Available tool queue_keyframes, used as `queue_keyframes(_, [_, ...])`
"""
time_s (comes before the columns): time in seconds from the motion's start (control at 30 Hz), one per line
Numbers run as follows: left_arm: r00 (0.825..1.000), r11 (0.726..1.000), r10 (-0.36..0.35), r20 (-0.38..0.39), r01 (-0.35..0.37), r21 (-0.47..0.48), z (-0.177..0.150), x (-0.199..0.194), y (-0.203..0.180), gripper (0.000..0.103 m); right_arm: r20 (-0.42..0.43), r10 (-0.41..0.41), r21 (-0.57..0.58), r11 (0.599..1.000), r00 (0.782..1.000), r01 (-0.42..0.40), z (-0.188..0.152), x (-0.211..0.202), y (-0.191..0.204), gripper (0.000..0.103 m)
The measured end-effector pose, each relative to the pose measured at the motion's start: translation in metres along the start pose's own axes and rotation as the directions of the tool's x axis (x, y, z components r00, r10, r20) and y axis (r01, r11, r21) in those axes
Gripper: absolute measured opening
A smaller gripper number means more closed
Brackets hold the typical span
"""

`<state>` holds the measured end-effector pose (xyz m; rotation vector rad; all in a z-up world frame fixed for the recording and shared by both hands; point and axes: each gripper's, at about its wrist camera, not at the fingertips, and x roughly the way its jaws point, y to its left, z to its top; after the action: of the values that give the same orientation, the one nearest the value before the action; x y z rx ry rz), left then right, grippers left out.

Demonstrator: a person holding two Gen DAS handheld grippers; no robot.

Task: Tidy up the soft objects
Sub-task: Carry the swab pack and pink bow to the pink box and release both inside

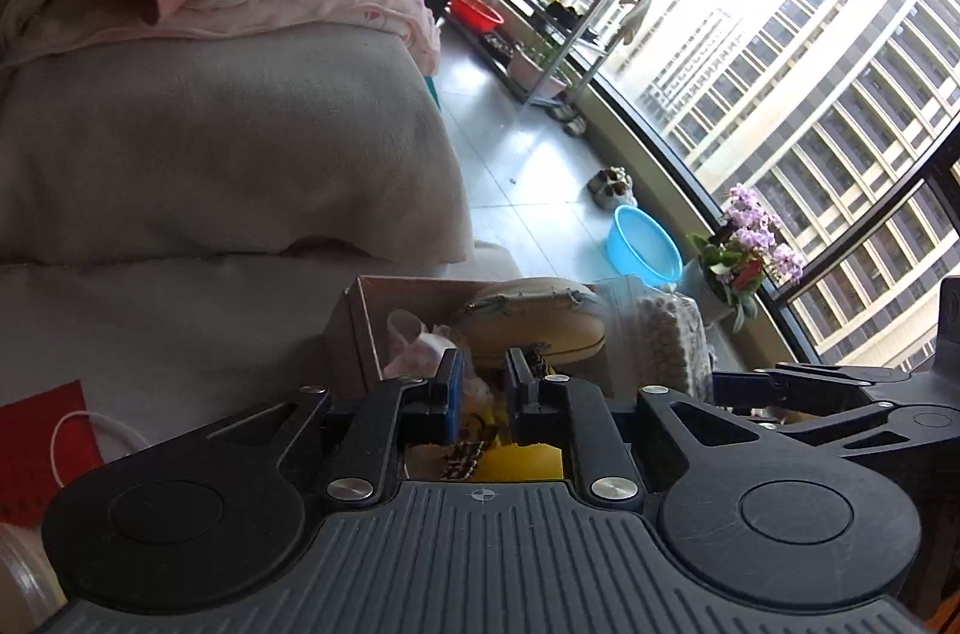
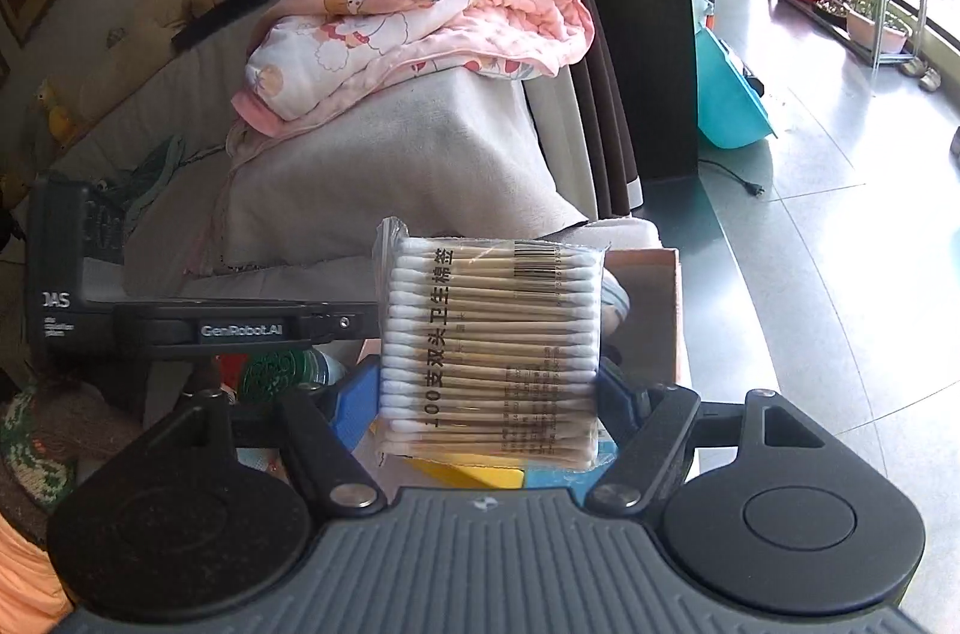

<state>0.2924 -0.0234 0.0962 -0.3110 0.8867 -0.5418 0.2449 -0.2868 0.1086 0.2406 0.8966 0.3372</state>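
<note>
right gripper (image 2: 489, 388) clamping cotton swab pack (image 2: 491, 346), box (image 2: 669, 310)

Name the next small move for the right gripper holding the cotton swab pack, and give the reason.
Probably lower the cotton swab pack into the cardboard box and open the jaws. The right gripper clamps the pack by both sides, hanging above the open box, whose rim shows just behind it.
</note>
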Motion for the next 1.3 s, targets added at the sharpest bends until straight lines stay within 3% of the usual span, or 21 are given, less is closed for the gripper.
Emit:
queue_keyframes(0.13, [0.995, 0.999, 0.046, 0.089, -0.047, 0.015, -0.013, -0.049, 0.006, 0.016, -0.052, -0.069, -0.048, 0.997, 0.996, 0.067, 0.015, 0.032, 0.023, 0.074])
queue_keyframes(0.27, [0.991, 0.999, 0.004, 0.137, -0.009, 0.035, -0.038, -0.084, 0.010, 0.016, -0.121, -0.178, -0.117, 0.979, 0.977, 0.164, 0.025, 0.059, 0.045, 0.074])
queue_keyframes(0.4, [0.988, 0.996, -0.050, 0.145, 0.040, 0.074, -0.067, -0.097, 0.012, 0.016, -0.152, -0.178, -0.097, 0.982, 0.972, 0.165, 0.030, 0.068, 0.057, 0.074])
queue_keyframes(0.57, [0.986, 0.990, -0.020, 0.168, -0.004, 0.142, -0.099, -0.109, 0.021, 0.016, -0.162, -0.218, -0.100, 0.974, 0.962, 0.204, 0.038, 0.060, 0.071, 0.074])
queue_keyframes(0.63, [0.985, 0.990, -0.009, 0.174, -0.016, 0.141, -0.107, -0.113, 0.026, 0.016, -0.177, -0.268, -0.135, 0.960, 0.947, 0.247, 0.040, 0.064, 0.077, 0.075])
queue_keyframes(0.73, [0.983, 0.991, -0.018, 0.180, -0.007, 0.137, -0.117, -0.118, 0.033, 0.016, -0.199, -0.378, -0.225, 0.916, 0.904, 0.334, 0.039, 0.087, 0.090, 0.075])
queue_keyframes(0.87, [0.978, 0.991, -0.027, 0.205, 0.000, 0.133, -0.132, -0.128, 0.042, 0.016, -0.247, -0.431, -0.278, 0.889, 0.868, 0.363, 0.028, 0.121, 0.103, 0.075])
queue_keyframes(1.0, [0.977, 0.993, -0.035, 0.211, 0.010, 0.118, -0.150, -0.138, 0.053, 0.016, -0.239, -0.401, -0.255, 0.905, 0.885, 0.341, 0.015, 0.130, 0.103, 0.075])
queue_keyframes(1.13, [0.977, 0.996, -0.029, 0.212, 0.010, 0.093, -0.167, -0.142, 0.064, 0.016, -0.257, -0.337, -0.161, 0.939, 0.906, 0.304, 0.005, 0.125, 0.077, 0.076])
queue_keyframes(1.2, [0.977, 0.996, -0.019, 0.212, 0.001, 0.084, -0.173, -0.143, 0.068, 0.016, -0.250, -0.281, -0.077, 0.960, 0.926, 0.271, 0.005, 0.113, 0.062, 0.076])
queue_keyframes(1.3, [0.976, 0.996, 0.026, 0.216, -0.043, 0.073, -0.177, -0.141, 0.073, 0.016, -0.178, -0.230, -0.059, 0.973, 0.957, 0.223, 0.008, 0.081, 0.057, 0.076])
